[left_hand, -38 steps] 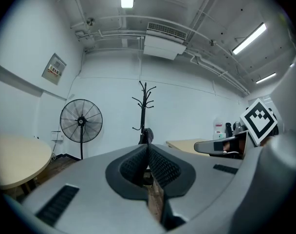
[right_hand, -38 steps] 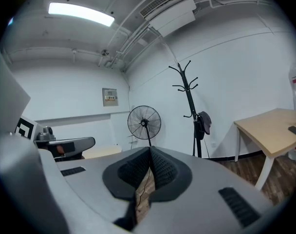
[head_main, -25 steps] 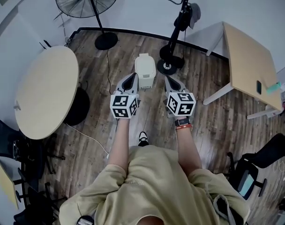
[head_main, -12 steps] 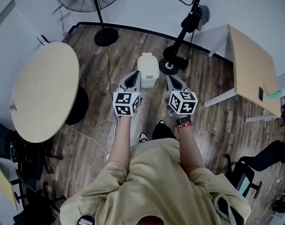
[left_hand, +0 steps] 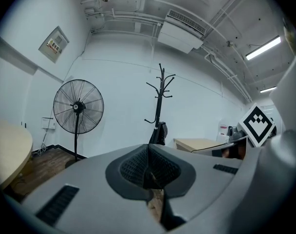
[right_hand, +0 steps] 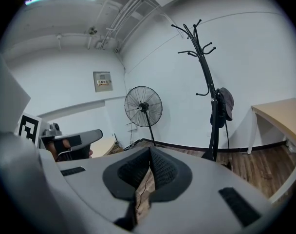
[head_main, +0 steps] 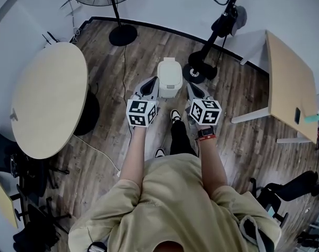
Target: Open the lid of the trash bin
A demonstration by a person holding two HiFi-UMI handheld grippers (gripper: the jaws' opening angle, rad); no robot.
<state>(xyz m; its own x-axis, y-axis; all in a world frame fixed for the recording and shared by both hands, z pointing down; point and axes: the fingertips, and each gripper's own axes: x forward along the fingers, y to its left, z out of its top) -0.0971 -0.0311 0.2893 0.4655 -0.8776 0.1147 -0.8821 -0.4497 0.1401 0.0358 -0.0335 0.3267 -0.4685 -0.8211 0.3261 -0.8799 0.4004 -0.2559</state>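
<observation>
**Head view.** Trash bin white, standing on the wood floor straight ahead of me, lid down. My left claw lines up with the bin's left edge and my right claw sits off its right edge. Both are on the near side, with the bin between them. From above I cannot tell whether either one touches it. One shoe is forward between my arms. Round table is far left, rectangular desk far right. The fan's base and the coat stand's base are beyond the bin, near the wall.

**Left gripper view.** Left claw pressed together, ribbed pads meeting along one seam with nothing between them. It looks level across the room: standing fan left, coat stand centre, desk top behind it. The marker cube of my right claw is at the right edge. A sliver of the round table is at far left. The bin is not in this view.

**Right gripper view.** Right claw also pressed together, pads closed on nothing, with a thin strip of floor showing below the seam. Fan centre, coat stand right of it with something dark hung on it. Desk corner is at right, a wall panel high on the left. My left claw's marker cube is at the left edge. No bin here either.
</observation>
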